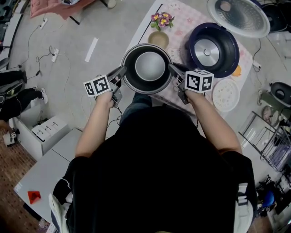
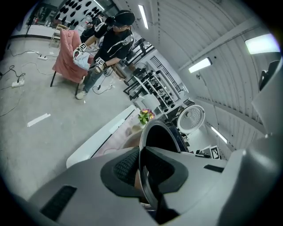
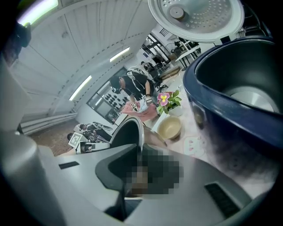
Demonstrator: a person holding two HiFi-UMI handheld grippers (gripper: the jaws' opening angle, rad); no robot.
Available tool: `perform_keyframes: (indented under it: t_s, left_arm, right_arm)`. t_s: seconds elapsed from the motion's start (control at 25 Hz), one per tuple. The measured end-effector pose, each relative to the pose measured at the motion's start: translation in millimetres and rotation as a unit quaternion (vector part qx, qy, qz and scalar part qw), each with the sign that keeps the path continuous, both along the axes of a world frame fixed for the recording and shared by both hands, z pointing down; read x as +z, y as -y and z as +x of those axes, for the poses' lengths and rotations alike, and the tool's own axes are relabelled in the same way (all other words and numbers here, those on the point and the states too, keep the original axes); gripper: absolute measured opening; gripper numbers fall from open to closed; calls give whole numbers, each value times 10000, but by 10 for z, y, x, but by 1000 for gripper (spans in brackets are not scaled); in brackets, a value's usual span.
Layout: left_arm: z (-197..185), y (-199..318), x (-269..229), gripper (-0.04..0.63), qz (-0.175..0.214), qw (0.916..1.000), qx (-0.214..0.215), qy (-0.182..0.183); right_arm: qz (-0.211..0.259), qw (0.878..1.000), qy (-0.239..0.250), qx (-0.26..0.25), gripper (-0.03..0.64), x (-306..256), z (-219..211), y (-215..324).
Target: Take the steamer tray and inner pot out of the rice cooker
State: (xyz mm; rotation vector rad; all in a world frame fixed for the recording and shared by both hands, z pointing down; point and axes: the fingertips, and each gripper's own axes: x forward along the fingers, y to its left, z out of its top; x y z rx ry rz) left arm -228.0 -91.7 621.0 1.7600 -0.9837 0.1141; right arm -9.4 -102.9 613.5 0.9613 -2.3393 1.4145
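Dark metal is what both tools are biting. The left gripper (image 1: 121,73) and the right gripper (image 1: 174,69) are each clamped on opposite sides of the inner pot's (image 1: 150,67) rim, one pad inside the wall and one outside. The pot is out of the rice cooker (image 1: 233,57) and hangs roughly level over the near edge of the table (image 1: 191,13), with the open, hollow cooker just to its right. The steamer tray (image 1: 226,94) already lies on the cloth near the cooker (so I take this as the last leg). I judge the job now is to set the pot down. To do it well, I'd bring both hands down evenly so the rim doesn't twist in the pads. I'd pick bare cloth short of the bowl (image 1: 158,39) and let go only once the base sits flat.
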Motion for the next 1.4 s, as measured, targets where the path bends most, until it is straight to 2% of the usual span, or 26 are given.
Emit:
perform_keyframes:
  t_s: [0.6,1.12,1.4]
  left_arm:
    - [130,13,374,52,-296,9993,218,112]
    - [177,149,430,52,-330,9989,279,194]
    - [191,149,429,54,-317,9987,366,148]
  right_arm:
    - [-328,9991,-211,139,44,481,127,-58]
    - [-232,9988,-274,331,54,542,172,5]
    - [-45,9983,-556,195,71,571,169,6]
